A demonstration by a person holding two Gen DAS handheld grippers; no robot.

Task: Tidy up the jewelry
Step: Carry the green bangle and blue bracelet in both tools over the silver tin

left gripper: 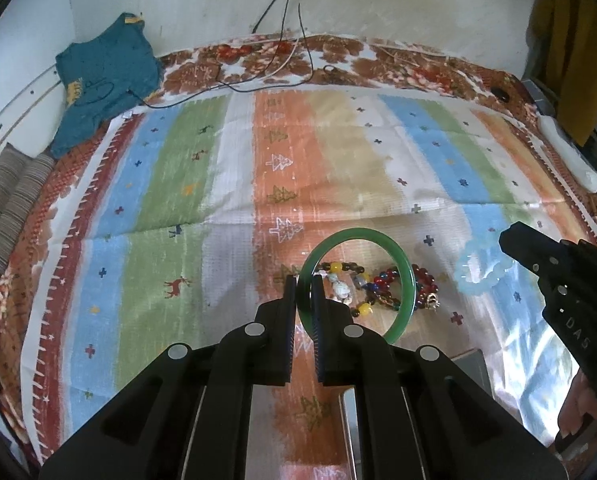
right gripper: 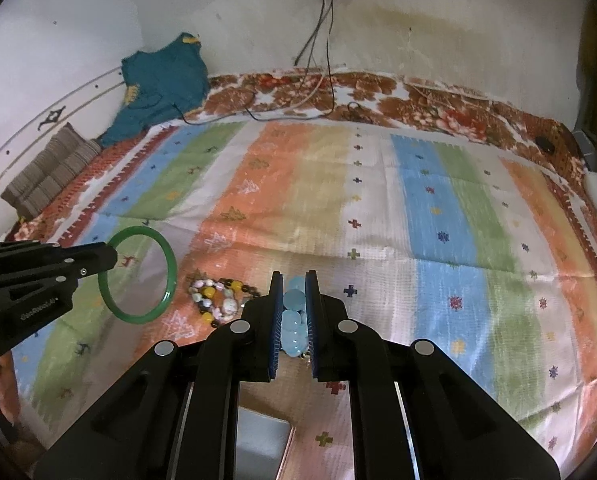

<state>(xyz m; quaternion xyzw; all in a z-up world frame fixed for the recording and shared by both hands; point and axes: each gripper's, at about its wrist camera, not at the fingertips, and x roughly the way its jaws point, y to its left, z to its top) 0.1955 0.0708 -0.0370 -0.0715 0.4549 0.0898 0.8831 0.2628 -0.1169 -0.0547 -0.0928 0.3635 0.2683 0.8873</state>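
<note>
My left gripper (left gripper: 303, 280) is shut on a green bangle (left gripper: 406, 276) and holds it upright above the striped cloth; the bangle also shows in the right wrist view (right gripper: 170, 264). My right gripper (right gripper: 293, 276) is shut on a light blue bead bracelet (right gripper: 292, 320), which also shows in the left wrist view (left gripper: 478, 276) at the right gripper's tip (left gripper: 510, 240). A heap of bead bracelets (left gripper: 378, 284) with yellow, white, red and dark beads lies on the cloth behind the bangle; it also shows in the right wrist view (right gripper: 218, 300).
A striped patterned cloth (left gripper: 238, 184) covers a bed with a floral blanket (left gripper: 338, 60) at the back. A teal garment (left gripper: 102, 80) and folded grey fabric (left gripper: 6, 200) lie far left. Cables (left gripper: 290, 40) hang from the wall. A grey box (right gripper: 258, 440) sits below my right gripper.
</note>
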